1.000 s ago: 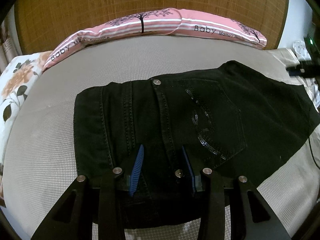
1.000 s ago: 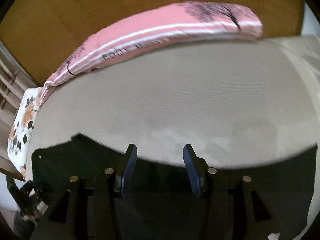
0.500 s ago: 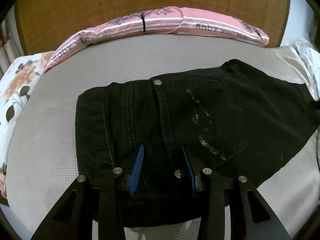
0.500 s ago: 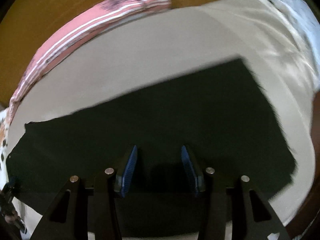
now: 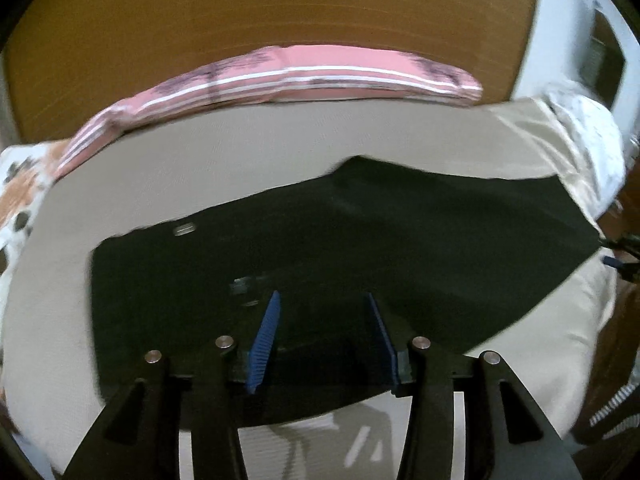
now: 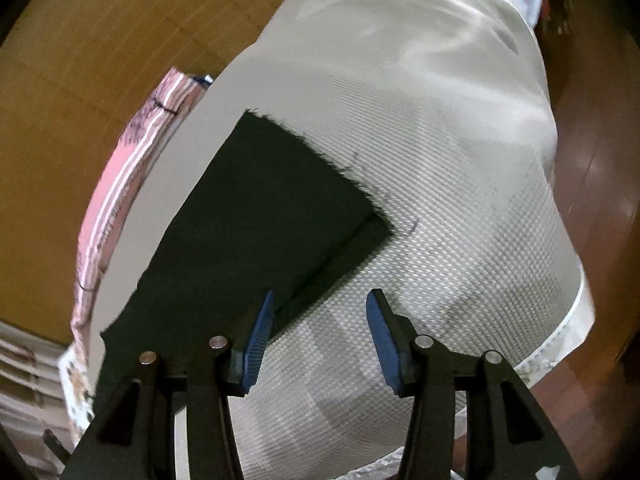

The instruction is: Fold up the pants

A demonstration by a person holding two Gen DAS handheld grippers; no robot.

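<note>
The black pants (image 5: 360, 240) lie flat on the beige bed, waistband at the left and legs running to the right. My left gripper (image 5: 324, 320) is open and hovers over the seat area near the front edge, holding nothing. In the right wrist view the pants' leg end (image 6: 256, 216) shows a frayed hem. My right gripper (image 6: 320, 320) is open and empty just in front of that hem, over the near corner of the legs. The left wrist view is blurred.
A pink striped pillow (image 5: 300, 76) lies along the wooden headboard (image 5: 280, 8). A floral pillow (image 5: 20, 184) sits at the left. The bed sheet (image 6: 440, 160) drops off at the right to a brown floor (image 6: 592, 200).
The left gripper has pulled back and shifted right over the pants. The right gripper has swung right, from above the legs to just beyond the hem end. Both stay open.
</note>
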